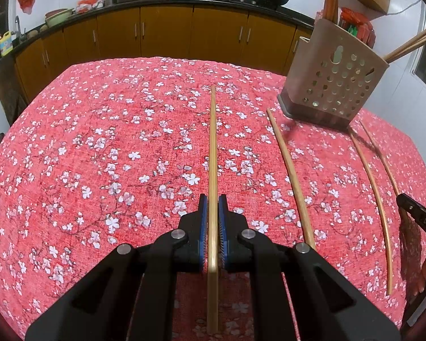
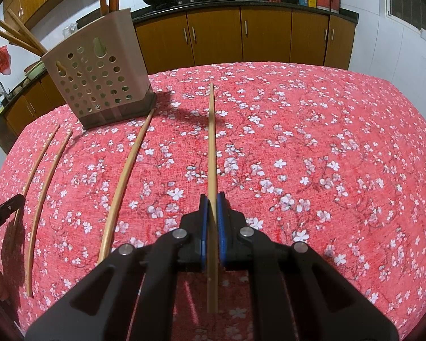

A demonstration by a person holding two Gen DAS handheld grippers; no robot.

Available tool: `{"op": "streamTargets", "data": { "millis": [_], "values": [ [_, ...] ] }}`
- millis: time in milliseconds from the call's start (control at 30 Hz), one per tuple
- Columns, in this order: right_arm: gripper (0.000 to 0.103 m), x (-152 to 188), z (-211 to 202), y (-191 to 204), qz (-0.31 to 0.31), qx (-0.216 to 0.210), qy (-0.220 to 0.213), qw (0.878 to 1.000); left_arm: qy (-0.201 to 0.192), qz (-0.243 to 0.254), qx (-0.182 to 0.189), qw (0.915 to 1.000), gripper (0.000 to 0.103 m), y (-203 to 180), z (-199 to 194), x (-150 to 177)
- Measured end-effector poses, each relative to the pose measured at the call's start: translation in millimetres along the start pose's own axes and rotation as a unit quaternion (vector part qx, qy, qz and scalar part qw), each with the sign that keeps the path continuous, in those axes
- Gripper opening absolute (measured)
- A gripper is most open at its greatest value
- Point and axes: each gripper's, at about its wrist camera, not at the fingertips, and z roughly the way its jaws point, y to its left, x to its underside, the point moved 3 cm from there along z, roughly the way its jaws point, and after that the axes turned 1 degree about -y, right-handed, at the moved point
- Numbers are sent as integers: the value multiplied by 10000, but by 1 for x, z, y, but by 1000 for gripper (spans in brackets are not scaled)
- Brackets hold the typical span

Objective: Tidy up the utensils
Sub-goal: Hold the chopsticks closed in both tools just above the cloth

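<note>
Your left gripper (image 1: 213,199) angles down at the floral tablecloth (image 1: 99,142), its blue pads clamped narrow on a chopstick (image 1: 213,147) running up the frame's centre. Your right gripper (image 2: 212,197) sits in the same downward tilt, pinching its own chopstick (image 2: 211,142) — also dead centre. The perforated utensil holder (image 1: 336,76) stands upper right in the left view, upper left in the right view, with loose chopsticks (image 2: 122,182) lying on the cloth between the two grippers.

Floral tablecloth (image 1: 99,142) carries loose chopsticks (image 1: 291,170), holder (image 1: 335,85).
</note>
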Motion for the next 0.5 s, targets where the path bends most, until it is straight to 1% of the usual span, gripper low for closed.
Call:
{"op": "streamTargets", "data": {
  "millis": [433,500],
  "values": [
    [8,-1,-1,1,22,-20,0,10000,-9,-150,92,9998,10,0,-2,1],
    [8,0,-2,1,11,-10,5,10000,-10,-155,51,9999,10,0,-5,4]
  ]
}}
